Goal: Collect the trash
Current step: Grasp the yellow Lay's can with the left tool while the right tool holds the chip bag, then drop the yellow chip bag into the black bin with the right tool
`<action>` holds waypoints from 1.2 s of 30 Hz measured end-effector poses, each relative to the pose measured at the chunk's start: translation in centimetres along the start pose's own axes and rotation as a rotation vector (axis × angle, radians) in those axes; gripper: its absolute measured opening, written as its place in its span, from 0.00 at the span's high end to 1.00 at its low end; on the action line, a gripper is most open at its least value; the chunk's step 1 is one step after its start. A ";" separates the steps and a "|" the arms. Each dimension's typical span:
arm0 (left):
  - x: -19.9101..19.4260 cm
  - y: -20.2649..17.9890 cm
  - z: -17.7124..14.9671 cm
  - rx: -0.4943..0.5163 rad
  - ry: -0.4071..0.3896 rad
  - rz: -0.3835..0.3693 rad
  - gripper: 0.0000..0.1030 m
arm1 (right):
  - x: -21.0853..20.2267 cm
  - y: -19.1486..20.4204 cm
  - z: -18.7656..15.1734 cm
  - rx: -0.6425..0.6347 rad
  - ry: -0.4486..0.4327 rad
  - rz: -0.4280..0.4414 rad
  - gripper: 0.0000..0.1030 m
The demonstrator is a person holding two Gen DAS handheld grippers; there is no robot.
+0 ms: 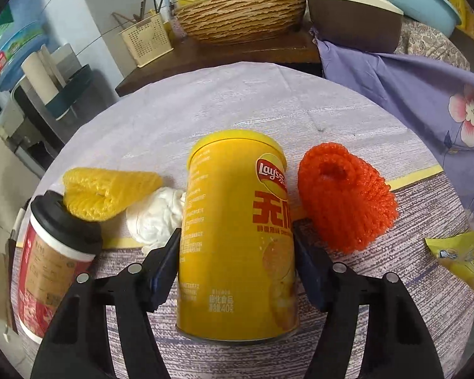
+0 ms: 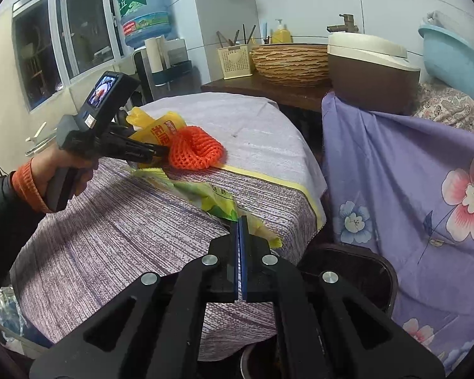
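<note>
A yellow Lay's chip can (image 1: 240, 237) stands upright on the round table (image 1: 237, 101). My left gripper (image 1: 235, 230) has its two fingers around the can, against or very near its sides. An orange foam net (image 1: 344, 195) lies right of the can, a white crumpled tissue (image 1: 154, 214) and a yellow foam net (image 1: 107, 192) left of it, and a paper cup with black lid (image 1: 53, 259) at the far left. In the right wrist view my right gripper (image 2: 240, 221) is shut on the corner of a yellow-green snack bag (image 2: 215, 202) at the table's edge.
A dark bin (image 2: 347, 271) stands below the table edge under the right gripper. A purple flowered cloth (image 2: 410, 189) hangs to the right. Behind the table are a wooden counter with a woven basin (image 1: 243, 12), a utensil holder (image 1: 145, 41) and a rice cooker (image 1: 350, 9).
</note>
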State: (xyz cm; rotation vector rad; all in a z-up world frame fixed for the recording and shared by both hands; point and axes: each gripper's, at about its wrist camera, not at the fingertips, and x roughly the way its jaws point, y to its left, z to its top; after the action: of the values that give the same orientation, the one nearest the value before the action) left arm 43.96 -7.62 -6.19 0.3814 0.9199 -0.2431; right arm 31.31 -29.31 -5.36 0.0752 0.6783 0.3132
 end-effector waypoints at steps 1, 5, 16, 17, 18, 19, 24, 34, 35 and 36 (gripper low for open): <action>-0.2 -0.1 -0.2 -0.004 -0.006 -0.001 0.36 | 0.0 0.1 -0.1 -0.001 -0.004 0.000 0.99; -2.3 0.3 -1.9 -0.058 -0.059 -0.041 0.36 | -0.6 0.7 -0.5 0.006 -0.026 0.009 0.99; -10.1 -1.5 -8.4 -0.120 -0.236 -0.114 0.36 | -3.4 0.3 -3.1 0.086 -0.067 -0.004 0.99; -10.5 -1.7 -8.7 -0.126 -0.244 -0.121 0.36 | -3.7 0.2 -3.2 0.093 -0.070 -0.009 0.99; -11.2 -2.1 -9.3 -0.132 -0.258 -0.131 0.36 | -4.0 -0.1 -3.4 0.103 -0.071 -0.014 0.99; -11.7 -2.6 -9.7 -0.129 -0.268 -0.138 0.36 | -4.3 -0.3 -3.7 0.112 -0.072 -0.017 0.99; -14.1 -5.7 -11.5 -0.092 -0.319 -0.181 0.36 | -6.4 -1.7 -5.5 0.164 -0.082 -0.056 0.99; -15.8 -11.8 -11.8 -0.058 -0.364 -0.333 0.36 | -9.4 -5.6 -9.9 0.266 -0.054 -0.167 0.99; -15.8 -12.5 -11.7 -0.050 -0.365 -0.346 0.36 | -9.4 -6.0 -10.2 0.271 -0.049 -0.177 0.99; -15.8 -13.1 -11.5 -0.041 -0.366 -0.361 0.36 | -9.3 -6.4 -10.7 0.277 -0.042 -0.185 0.99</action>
State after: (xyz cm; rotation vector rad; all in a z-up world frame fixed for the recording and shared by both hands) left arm 21.60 -14.02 -2.50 0.1223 0.6253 -0.6029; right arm 19.48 -38.56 -9.13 0.2806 0.6785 0.0380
